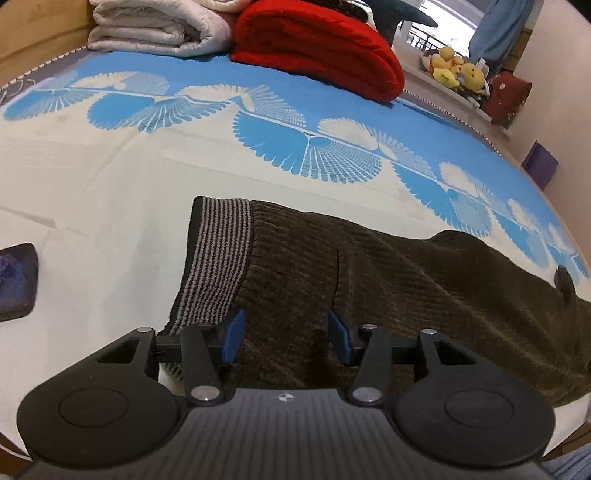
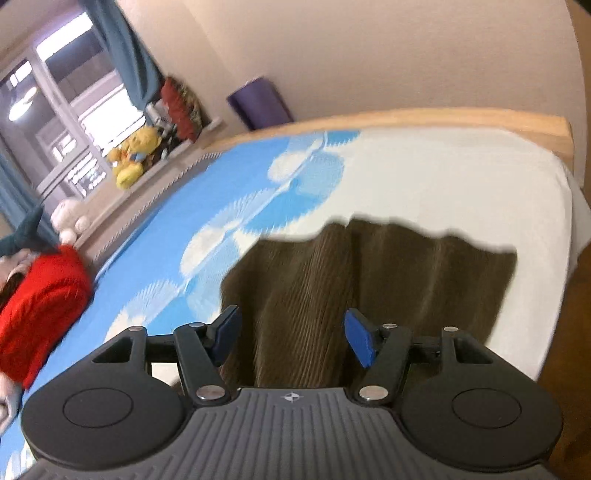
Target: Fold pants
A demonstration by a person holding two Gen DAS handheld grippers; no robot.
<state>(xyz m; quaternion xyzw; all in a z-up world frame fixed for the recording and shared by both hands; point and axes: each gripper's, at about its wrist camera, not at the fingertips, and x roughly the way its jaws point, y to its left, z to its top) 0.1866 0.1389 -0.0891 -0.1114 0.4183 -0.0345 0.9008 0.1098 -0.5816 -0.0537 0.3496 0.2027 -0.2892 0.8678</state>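
Dark brown corduroy pants (image 1: pixel 369 280) lie flat on the blue and white bed sheet (image 1: pixel 110 177), their striped grey waistband (image 1: pixel 218 258) turned to the left. My left gripper (image 1: pixel 287 338) hovers over the fabric just right of the waistband. It is open, and its blue pads (image 1: pixel 232 339) are not pressing on the cloth. In the right wrist view the leg end of the pants (image 2: pixel 369 280) stretches toward the foot of the bed. My right gripper (image 2: pixel 291 336) stands open above it, with fabric below the gap and nothing gripped.
A folded red blanket (image 1: pixel 321 55) and a white quilt (image 1: pixel 159 29) lie at the head of the bed. A dark flat object (image 1: pixel 16 280) lies on the sheet at the left. The wooden bed frame (image 2: pixel 443 118), a purple box (image 2: pixel 258 103) and plush toys (image 2: pixel 133 155) border the mattress.
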